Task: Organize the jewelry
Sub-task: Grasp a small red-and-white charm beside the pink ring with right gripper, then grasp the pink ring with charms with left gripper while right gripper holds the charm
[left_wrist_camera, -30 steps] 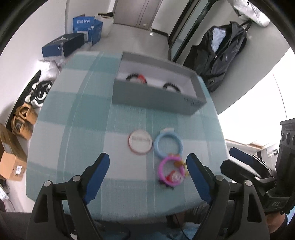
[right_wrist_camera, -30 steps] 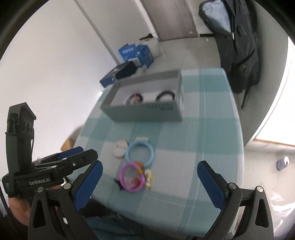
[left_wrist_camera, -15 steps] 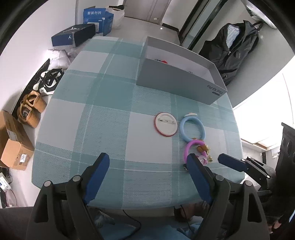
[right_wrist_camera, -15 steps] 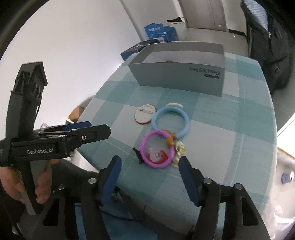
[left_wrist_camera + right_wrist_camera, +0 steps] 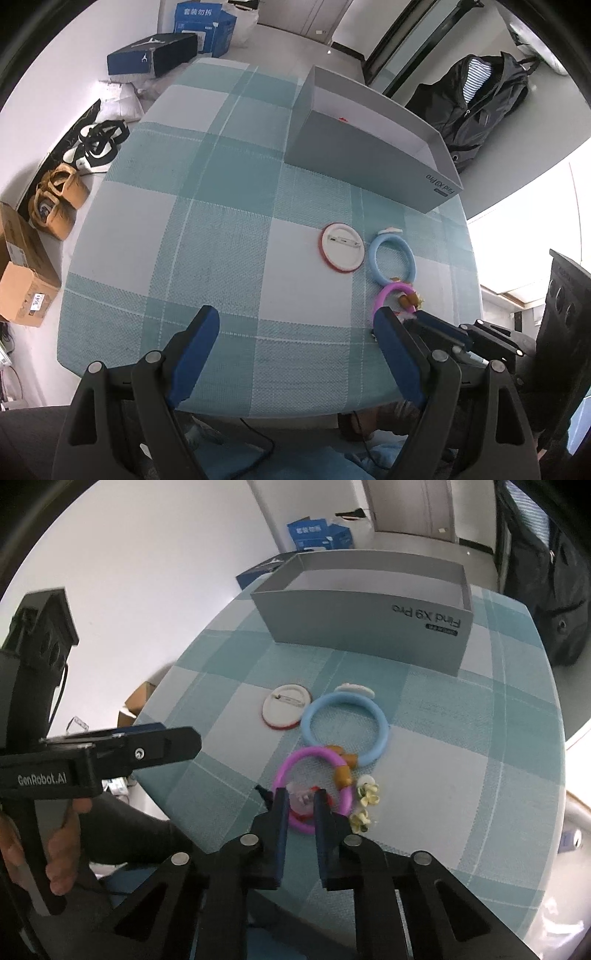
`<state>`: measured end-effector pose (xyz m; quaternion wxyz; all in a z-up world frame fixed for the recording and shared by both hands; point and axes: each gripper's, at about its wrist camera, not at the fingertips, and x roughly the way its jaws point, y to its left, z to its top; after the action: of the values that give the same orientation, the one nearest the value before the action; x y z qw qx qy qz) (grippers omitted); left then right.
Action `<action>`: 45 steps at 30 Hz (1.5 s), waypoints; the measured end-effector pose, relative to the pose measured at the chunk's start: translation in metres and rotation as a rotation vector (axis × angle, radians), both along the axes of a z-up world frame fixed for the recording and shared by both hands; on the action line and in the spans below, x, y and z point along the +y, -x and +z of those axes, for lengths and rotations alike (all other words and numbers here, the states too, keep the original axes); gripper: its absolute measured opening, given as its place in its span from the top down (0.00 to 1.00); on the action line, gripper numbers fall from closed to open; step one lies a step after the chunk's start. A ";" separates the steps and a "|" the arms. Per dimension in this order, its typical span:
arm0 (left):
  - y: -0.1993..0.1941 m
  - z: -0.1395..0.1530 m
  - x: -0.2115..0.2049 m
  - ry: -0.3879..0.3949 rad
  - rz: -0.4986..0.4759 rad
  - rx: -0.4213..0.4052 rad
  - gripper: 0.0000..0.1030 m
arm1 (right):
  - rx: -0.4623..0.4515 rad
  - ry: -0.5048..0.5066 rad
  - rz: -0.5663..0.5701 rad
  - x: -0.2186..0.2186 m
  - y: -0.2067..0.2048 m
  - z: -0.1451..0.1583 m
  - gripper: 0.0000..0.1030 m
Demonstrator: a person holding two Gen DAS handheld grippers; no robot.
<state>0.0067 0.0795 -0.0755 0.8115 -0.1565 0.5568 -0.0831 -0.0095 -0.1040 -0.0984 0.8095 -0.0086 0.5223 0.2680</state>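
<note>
surface: table [image 5: 155, 229], teal/white checked cloth, rounded edge
far right: 1 open grey box [image 5: 369, 155], lettered long side facing near
near right, below box: 1 round pin badge [image 5: 341, 248], pin side up, red rim
just right of badge: blue ring [image 5: 392, 259]
nearer, touching blue ring: pink ring [image 5: 312, 786] with brown beads; small yellow flower pieces [image 5: 367, 794] just right of it

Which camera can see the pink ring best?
The right wrist view. There the pink ring shows almost whole, close up, with the right gripper closed at its near edge. In the left wrist view only its top arc shows; the rest hides behind a blue finger.
</note>
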 end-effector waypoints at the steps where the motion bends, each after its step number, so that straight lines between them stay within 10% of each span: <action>1: 0.000 0.000 0.001 -0.001 -0.002 0.001 0.20 | 0.005 -0.004 -0.004 -0.001 -0.001 0.000 0.95; 41: 0.013 -0.006 -0.095 -0.211 -0.353 -0.089 0.21 | -0.070 -0.190 -0.275 -0.087 -0.017 0.055 0.95; 45: 0.012 -0.009 -0.093 -0.204 -0.362 -0.075 0.39 | -0.071 -0.195 -0.275 -0.088 -0.018 0.056 0.95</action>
<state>-0.0056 -0.0134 -0.0841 0.8151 0.0325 0.5508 -0.1764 0.0082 -0.1919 -0.0428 0.8536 0.1320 0.4611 0.2034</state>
